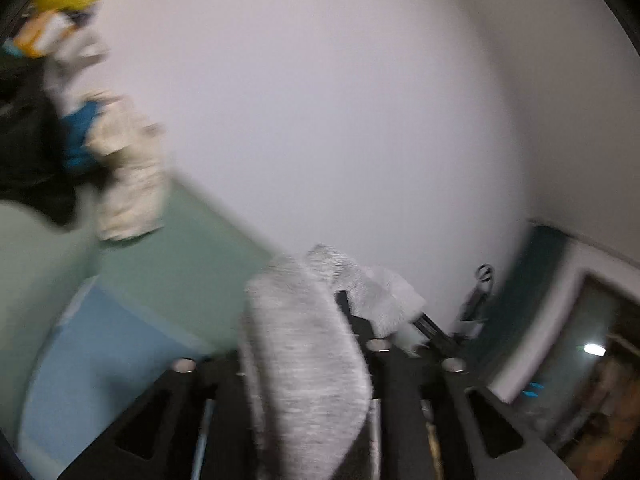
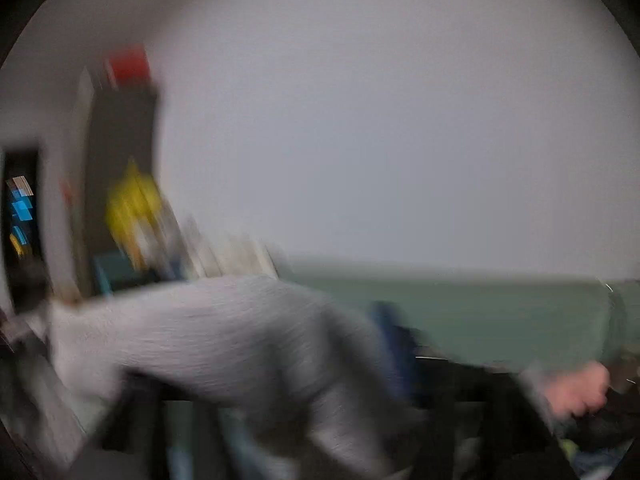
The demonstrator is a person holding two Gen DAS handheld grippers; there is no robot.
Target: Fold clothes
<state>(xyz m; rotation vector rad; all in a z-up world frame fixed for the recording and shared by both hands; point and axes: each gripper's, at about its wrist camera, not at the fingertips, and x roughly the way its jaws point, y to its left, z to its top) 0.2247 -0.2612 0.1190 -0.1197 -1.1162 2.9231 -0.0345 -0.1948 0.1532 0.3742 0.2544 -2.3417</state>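
**Grey knit garment draped over both grippers, mid-air and blurred**

The grey knit garment (image 1: pixel 304 360) hangs across the left gripper (image 1: pixel 316 364), covering the gap between its fingers (image 1: pixel 400 400), so whether they pinch the cloth or merely carry it cannot be told. A paler, fuzzier part of the same cloth, or perhaps a second piece, bunches just beyond it to the right. In the right wrist view the same grey fabric (image 2: pixel 224 344) sweeps in a broad band across the near field, over the right gripper (image 2: pixel 280 432), whose fingers are lost in blur; I cannot tell their state either. A hand (image 2: pixel 576 392) shows at the near right.

By its look the garment is light, soft and limp: it drapes and sags wherever it is unsupported, and will not hold a fold until laid flat. The knit seems grippy rather than slippery, and not fragile. My judgement is that the best holds are at two corners or a hem edge, one per gripper, well apart, so the cloth hangs straight before it goes down onto the green bed cover (image 1: pixel 192 248).

Count: one grey garment in hand for certain; one heap of other clothes (image 1: pixel 120 152) at the far left, with cream, blue, black and yellow pieces in it, too smeared to number. Two grippers, one visible hand.
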